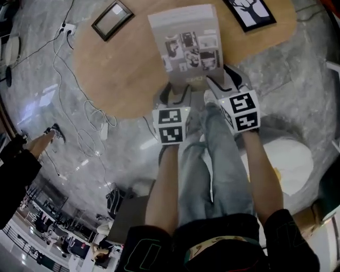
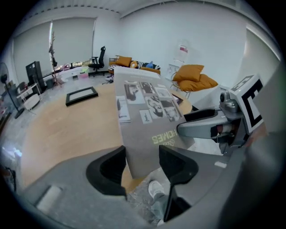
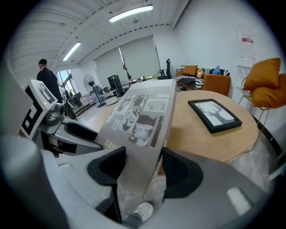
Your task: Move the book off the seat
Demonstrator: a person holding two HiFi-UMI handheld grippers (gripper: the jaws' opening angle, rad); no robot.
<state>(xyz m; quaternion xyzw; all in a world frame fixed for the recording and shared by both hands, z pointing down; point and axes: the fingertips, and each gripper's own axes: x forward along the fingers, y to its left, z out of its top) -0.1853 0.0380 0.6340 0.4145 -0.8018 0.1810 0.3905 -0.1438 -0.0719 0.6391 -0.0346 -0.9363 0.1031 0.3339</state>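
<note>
Your jaws hide the near edge of the book (image 2: 144, 117) in both gripper views. Its small print is unreadable, and the head view's top edge crops the black frame (image 1: 252, 13).

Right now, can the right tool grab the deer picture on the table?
Probably not yet: the right tool is shut on the book, so it has no room. Nothing on the table blocks the deer picture, though.

Matt paper book (image 1: 186, 42), smooth wooden table (image 1: 117, 74), glossy floor (image 1: 127, 149).

Head view steeply down; gripper views close along jaws, book (image 1: 186, 45) shared.
</note>
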